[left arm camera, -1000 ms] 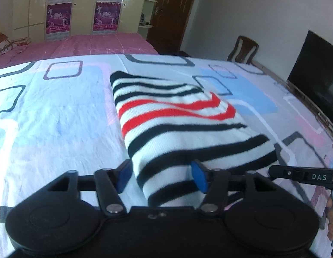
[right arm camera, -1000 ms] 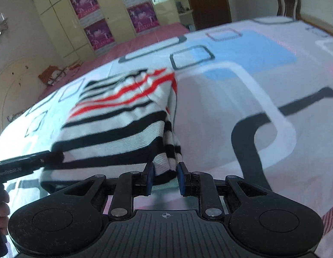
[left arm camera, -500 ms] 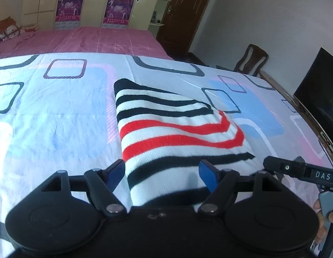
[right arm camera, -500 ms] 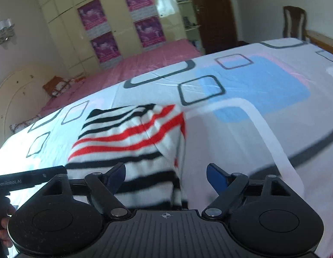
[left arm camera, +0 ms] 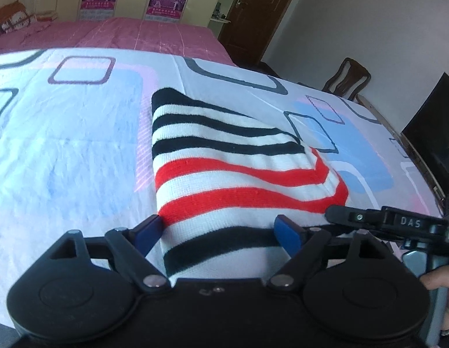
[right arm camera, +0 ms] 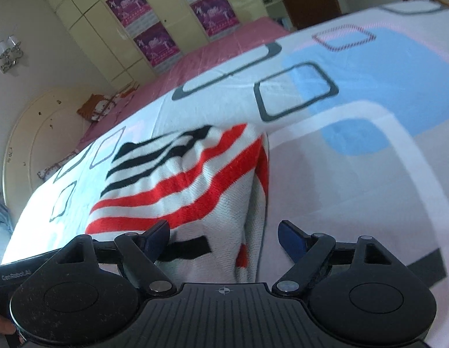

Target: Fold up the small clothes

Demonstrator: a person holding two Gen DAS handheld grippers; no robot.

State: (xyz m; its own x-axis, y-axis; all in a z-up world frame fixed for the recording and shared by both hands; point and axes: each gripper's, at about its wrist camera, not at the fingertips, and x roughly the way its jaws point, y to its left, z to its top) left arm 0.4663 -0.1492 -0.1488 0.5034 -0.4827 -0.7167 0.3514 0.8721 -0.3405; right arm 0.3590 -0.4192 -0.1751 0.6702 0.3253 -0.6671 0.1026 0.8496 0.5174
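Both grippers stand wide open over a folded striped sweater on a bed. At the bottom of the left wrist view, the left gripper (left arm camera: 219, 233) has just been opening — its blue pads (left arm camera: 147, 231) flank the near end of the garment without pressing it, the left one at the knit's very edge. In the right wrist view the right gripper (right arm camera: 224, 236) has likewise just sprung apart, and the sweater's right-hand folded edge lies loose between its jaws, nothing held. The right tool's black arm and a bit of the person's hand (left arm camera: 445, 282) show at the lower right of the left view.

The striped sweater (left arm camera: 239, 168) — black, white and red knit — fills the centre of both frames as a doubled-over rectangle on the patterned bedsheet (left arm camera: 65, 150). Its layers look stacked, though the top ripples and one side edge gapes slightly in the right view.

Judging by the released grips and the compact shape, this fold appears complete; what may remain is a further fold, some smoothing, or setting the piece aside. No other garment is in sight. A pink bedspread (left arm camera: 108, 33), wardrobe doors with posters (right arm camera: 155, 20) and a wooden chair (left arm camera: 347, 78) fill the upper background.
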